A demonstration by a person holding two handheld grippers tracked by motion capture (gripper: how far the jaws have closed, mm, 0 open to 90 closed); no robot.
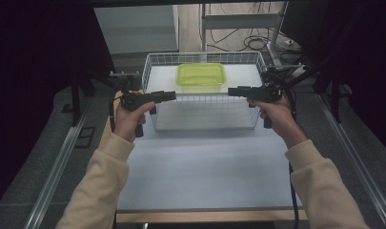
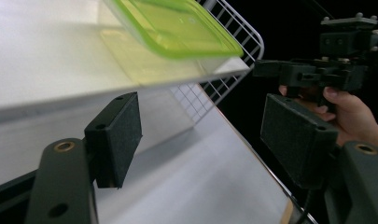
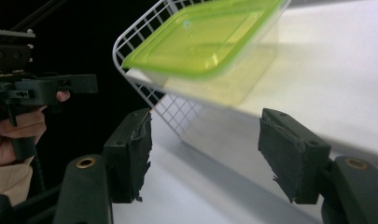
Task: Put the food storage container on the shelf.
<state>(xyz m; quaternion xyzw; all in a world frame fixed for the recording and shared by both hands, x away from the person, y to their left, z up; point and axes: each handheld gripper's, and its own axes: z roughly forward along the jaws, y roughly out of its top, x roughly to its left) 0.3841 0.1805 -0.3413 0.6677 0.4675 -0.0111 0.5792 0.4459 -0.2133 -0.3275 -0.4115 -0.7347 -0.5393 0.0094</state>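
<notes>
Pale worktop (image 1: 205,167) across the middle of the high view, edged by metal rails, with dark curtains to both sides and a floor with loose cables beyond. White wire basket (image 1: 158,67) at the far half of the worktop, standing on a white board. Inside the basket, toward its far wall, a clear food container with a green lid (image 1: 200,76), lid on, nothing else in the basket.

Left gripper (image 1: 169,95) held level at the basket's near left corner, pointing inward along the front rim; right gripper (image 1: 232,91) held level at the near right corner, pointing inward too, the two facing each other across the basket front. Container well apart from both, farther back and between them.

In the left gripper view, jaws wide apart with nothing between the pads (image 2: 119,135), container up and beyond the gap, above the left pad. In the right gripper view, jaws likewise wide apart and holding nothing, container above and beyond the gap, the wire basket corner behind it.
</notes>
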